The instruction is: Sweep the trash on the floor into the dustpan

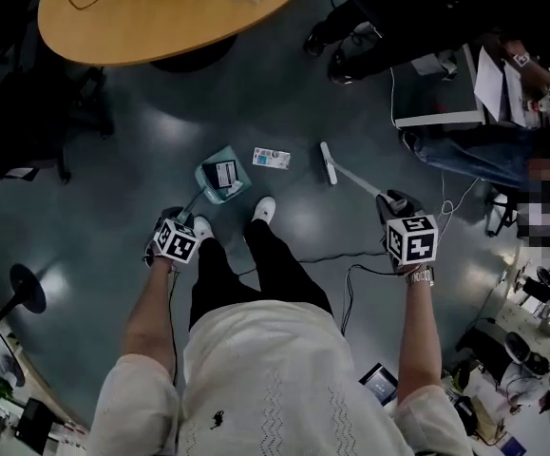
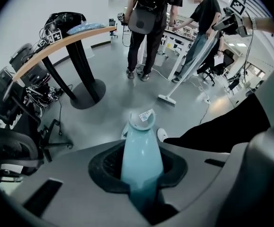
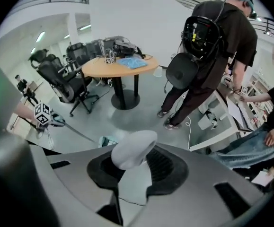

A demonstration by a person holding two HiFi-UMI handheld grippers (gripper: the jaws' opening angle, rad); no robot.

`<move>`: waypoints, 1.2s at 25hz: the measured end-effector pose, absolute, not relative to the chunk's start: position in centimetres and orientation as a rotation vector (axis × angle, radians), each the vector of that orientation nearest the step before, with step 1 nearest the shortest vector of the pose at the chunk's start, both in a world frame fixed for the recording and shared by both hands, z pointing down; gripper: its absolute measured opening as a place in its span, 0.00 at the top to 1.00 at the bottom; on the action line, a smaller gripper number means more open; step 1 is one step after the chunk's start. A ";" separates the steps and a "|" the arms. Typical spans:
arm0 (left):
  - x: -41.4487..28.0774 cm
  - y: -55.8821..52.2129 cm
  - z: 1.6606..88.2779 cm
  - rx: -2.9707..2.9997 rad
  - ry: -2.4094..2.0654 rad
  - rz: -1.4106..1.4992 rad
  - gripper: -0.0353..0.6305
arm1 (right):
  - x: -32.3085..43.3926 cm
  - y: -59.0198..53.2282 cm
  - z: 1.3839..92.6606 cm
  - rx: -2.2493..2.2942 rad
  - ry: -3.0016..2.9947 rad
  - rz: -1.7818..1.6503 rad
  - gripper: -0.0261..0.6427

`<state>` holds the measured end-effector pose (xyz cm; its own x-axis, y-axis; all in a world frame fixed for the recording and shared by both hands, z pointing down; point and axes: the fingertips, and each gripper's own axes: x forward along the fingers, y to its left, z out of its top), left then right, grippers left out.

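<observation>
Grey floor (image 1: 113,160) bears dustpan (image 1: 222,180), packet (image 1: 272,158) and broom (image 1: 329,164).

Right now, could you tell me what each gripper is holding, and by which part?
Left gripper: dustpan, by its handle. Right gripper: broom, by the handle's top end.

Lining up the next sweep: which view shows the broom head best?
Head view: the broom head is seen whole from above. Left gripper view shows it small and far off; right gripper view shows only its handle.

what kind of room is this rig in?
Likely an office or lab workspace: a round wooden table, swivel office chairs and a white desk on a glossy grey floor.
</observation>
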<state>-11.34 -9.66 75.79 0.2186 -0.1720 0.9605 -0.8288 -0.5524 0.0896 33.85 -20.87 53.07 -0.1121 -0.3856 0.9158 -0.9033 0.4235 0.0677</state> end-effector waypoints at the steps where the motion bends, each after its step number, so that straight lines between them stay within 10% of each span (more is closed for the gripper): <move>1: -11.0 -10.1 75.9 1.882 -0.920 1.364 0.81 | 33.1 -20.7 54.1 1.106 -1.698 0.647 0.80; 30: -11.0 -7.2 78.1 1.881 -0.924 1.299 0.81 | 9.2 -12.0 54.5 0.764 -1.952 0.769 0.77</move>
